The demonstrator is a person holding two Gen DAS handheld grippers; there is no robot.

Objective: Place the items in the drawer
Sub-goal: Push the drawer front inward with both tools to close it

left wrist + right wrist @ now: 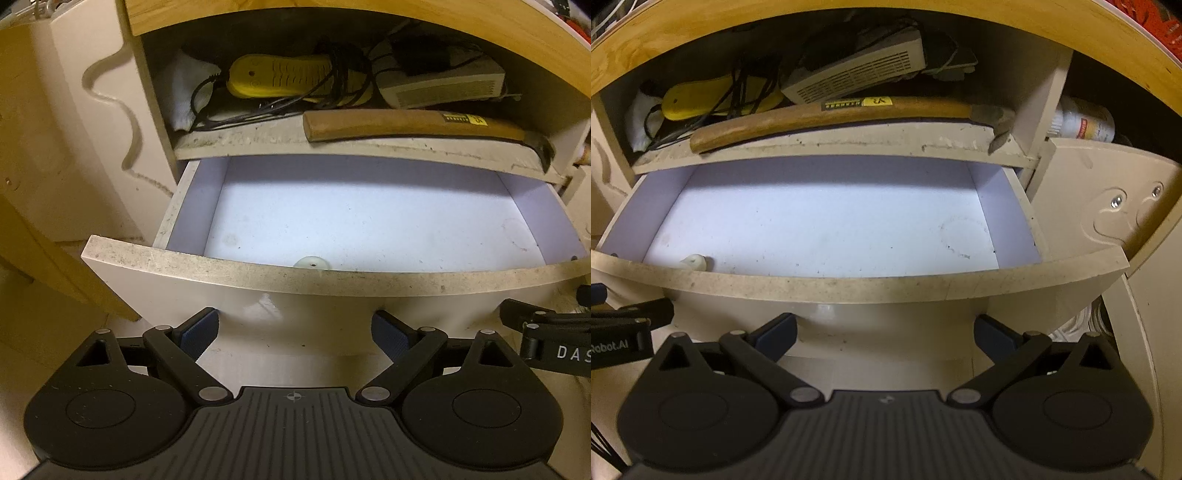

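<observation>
A white drawer (258, 273) stands pulled open below a shelf; it also shows in the right wrist view (849, 284). Its pale bottom holds only a small white knob fitting (312, 263) at the front wall, also seen in the right wrist view (694, 261). On the shelf above lie a wooden-handled hammer (406, 125) (820, 114), a yellow device with black cable (280, 75) (701, 98) and a grey vented box (439, 86) (857, 74). My left gripper (295, 334) is open and empty in front of the drawer front. My right gripper (884, 334) is open and empty there too.
A white cloth (184, 92) sits at the shelf's left end. A cabinet side with a wavy groove (110, 103) stands left of the drawer. A cream door with screws (1108, 206) and a white bottle (1086, 120) are to the right. The right gripper's body (554, 343) shows beside the left one.
</observation>
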